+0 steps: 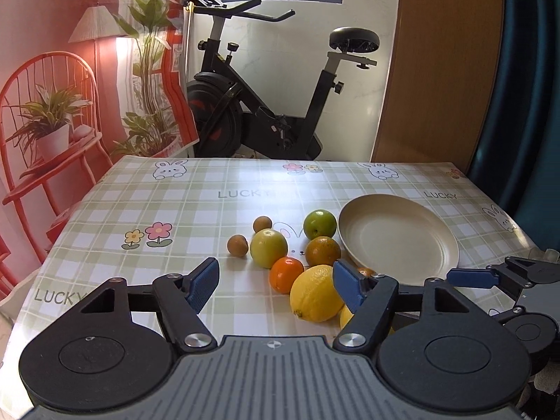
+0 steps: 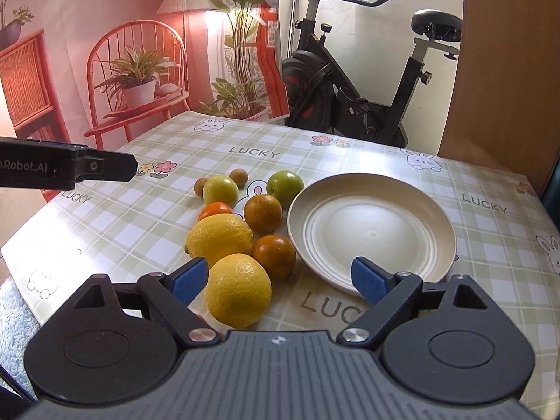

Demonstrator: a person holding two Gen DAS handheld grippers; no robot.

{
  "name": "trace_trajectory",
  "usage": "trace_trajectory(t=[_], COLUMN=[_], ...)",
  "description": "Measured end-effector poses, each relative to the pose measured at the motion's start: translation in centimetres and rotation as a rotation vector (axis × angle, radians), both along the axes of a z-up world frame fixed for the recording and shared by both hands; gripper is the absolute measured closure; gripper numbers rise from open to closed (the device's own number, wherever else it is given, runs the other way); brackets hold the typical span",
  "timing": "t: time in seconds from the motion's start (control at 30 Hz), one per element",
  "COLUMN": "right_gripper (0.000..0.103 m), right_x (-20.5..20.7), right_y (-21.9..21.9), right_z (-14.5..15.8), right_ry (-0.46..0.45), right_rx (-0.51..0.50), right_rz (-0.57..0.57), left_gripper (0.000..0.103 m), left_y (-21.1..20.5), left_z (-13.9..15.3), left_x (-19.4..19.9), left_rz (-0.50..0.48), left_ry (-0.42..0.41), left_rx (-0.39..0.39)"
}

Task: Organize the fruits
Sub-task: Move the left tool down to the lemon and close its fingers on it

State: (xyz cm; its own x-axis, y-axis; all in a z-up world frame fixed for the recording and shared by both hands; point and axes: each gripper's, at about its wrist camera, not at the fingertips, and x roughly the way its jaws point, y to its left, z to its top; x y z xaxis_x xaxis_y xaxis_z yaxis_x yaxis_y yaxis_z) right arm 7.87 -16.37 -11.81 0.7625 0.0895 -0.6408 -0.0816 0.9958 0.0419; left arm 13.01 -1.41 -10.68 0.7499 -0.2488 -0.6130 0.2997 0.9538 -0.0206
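A cluster of fruit lies on the checked tablecloth left of a cream plate [image 1: 402, 238] [image 2: 374, 227], which holds nothing. A lemon [image 1: 315, 292] [image 2: 218, 238] lies in front; a second lemon [image 2: 238, 290] lies nearest the right gripper. Oranges [image 1: 285, 273] [image 2: 263, 211] [image 2: 274, 255], a yellow-green apple [image 1: 267, 246] [image 2: 220, 189], a green apple [image 1: 319, 223] [image 2: 285, 183] and two small brown fruits [image 1: 238, 244] [image 1: 262, 224] lie behind. My left gripper [image 1: 276, 285] is open and empty above the near lemon. My right gripper [image 2: 280, 281] is open and empty over the near lemon and the plate's rim.
The table's far edge [image 1: 280, 159] meets a red printed backdrop [image 1: 70, 70] and an exercise bike [image 1: 273, 105]. A wooden door [image 1: 437, 70] stands at the right. The right gripper's fingers [image 1: 472, 277] show at the left view's right side; the left gripper's body [image 2: 70, 168] shows in the right view.
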Motion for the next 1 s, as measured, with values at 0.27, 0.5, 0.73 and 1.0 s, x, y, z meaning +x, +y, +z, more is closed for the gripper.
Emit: trace_trajectory(t=[0.27, 0.5, 0.73, 1.0], right_gripper=[0.014, 0.019, 0.039, 0.040], right_x=[1.0, 1.4, 2.0, 2.6], right_y=[-0.4, 0.2, 0.1, -0.1], right_z=[-1.6, -2.5, -3.4, -4.0], right_ry=[0.064, 0.092, 0.110, 0.124], right_rx=[0.033, 0.048, 0.113, 0.162], right_rz=[0.010, 0.056, 0.092, 0.110], left_gripper=[0.046, 0.058, 0.059, 0.059], left_y=[-1.0, -1.9, -3.3, -4.3], left_z=[-2.2, -2.9, -3.7, -5.0], left_x=[0.1, 1.0, 2.6, 3.4], left_rz=[-0.073, -0.140, -0.200, -0.204], left_ry=[0.099, 0.163, 0.253, 0.336], left_rx=[0.010, -0.045, -0.111, -0.158])
